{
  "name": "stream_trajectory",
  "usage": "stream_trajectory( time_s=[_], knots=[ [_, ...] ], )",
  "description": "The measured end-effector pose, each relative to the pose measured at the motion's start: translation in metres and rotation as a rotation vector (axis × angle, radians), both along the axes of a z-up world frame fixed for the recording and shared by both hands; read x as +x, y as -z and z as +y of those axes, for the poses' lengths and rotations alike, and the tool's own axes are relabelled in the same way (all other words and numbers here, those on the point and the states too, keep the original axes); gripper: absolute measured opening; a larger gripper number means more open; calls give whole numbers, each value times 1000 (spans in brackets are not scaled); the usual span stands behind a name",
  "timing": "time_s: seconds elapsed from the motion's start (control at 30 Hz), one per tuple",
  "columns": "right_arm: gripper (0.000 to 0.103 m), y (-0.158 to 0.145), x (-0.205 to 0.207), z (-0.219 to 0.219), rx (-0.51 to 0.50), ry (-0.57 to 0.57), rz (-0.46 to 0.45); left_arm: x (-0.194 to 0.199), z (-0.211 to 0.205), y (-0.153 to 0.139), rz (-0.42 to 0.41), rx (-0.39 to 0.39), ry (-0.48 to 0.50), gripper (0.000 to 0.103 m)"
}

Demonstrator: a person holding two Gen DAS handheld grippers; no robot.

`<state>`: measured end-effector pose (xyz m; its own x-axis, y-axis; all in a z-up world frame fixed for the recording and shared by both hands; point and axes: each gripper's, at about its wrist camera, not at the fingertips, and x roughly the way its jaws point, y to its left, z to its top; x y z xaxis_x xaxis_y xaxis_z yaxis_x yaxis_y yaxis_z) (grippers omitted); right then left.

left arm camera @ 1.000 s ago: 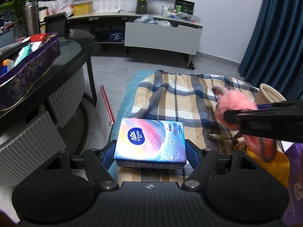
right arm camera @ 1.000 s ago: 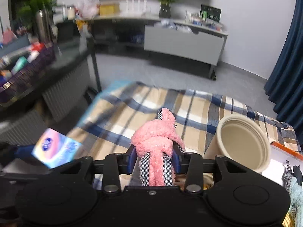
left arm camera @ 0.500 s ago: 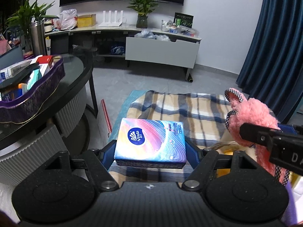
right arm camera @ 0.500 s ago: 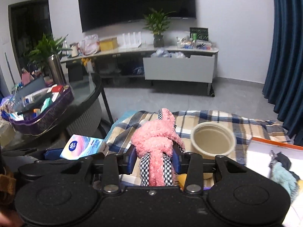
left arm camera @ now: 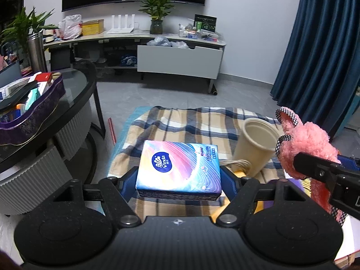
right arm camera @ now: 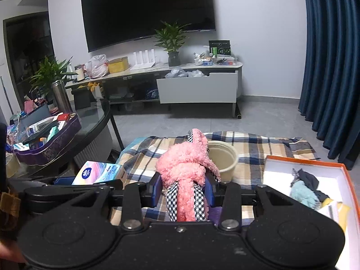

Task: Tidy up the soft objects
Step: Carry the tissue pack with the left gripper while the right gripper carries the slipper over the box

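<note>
A living room with a wall television and a low media console frames a plaid blanket (left arm camera: 193, 123) spread on the grey floor, where a beige paper cup (right arm camera: 223, 158) lies and an orange-rimmed box (right arm camera: 351, 180) already holds a few cloth items at the right. The left gripper (left arm camera: 178, 180) has its jaws closed on a tissue pack (left arm camera: 178, 168), pinching its two short ends so the pack sits flat, label up, its long axis running across the jaws. The right gripper (right arm camera: 183, 191) has its jaws clamped on a pink plush toy (right arm camera: 186, 166) with checked trim, gripped around its narrow lower part; the toy's long axis runs along the fingers, its fluffy knotted end pointing forward and away. Both items hang above the blanket, clear of it, probably because they are being carried together toward a sorting place, quite possibly the box, though that is only a guess
</note>
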<state>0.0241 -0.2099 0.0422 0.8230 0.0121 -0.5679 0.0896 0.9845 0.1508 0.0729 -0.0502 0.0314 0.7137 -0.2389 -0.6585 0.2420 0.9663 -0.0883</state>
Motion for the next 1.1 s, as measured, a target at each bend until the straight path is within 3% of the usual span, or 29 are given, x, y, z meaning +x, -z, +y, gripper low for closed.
stream_trajectory(
  time_s=[1.1],
  knots=[
    [47, -4, -42, -59, 10, 128, -38, -19, -61, -5, -7, 16, 130, 76]
  ],
)
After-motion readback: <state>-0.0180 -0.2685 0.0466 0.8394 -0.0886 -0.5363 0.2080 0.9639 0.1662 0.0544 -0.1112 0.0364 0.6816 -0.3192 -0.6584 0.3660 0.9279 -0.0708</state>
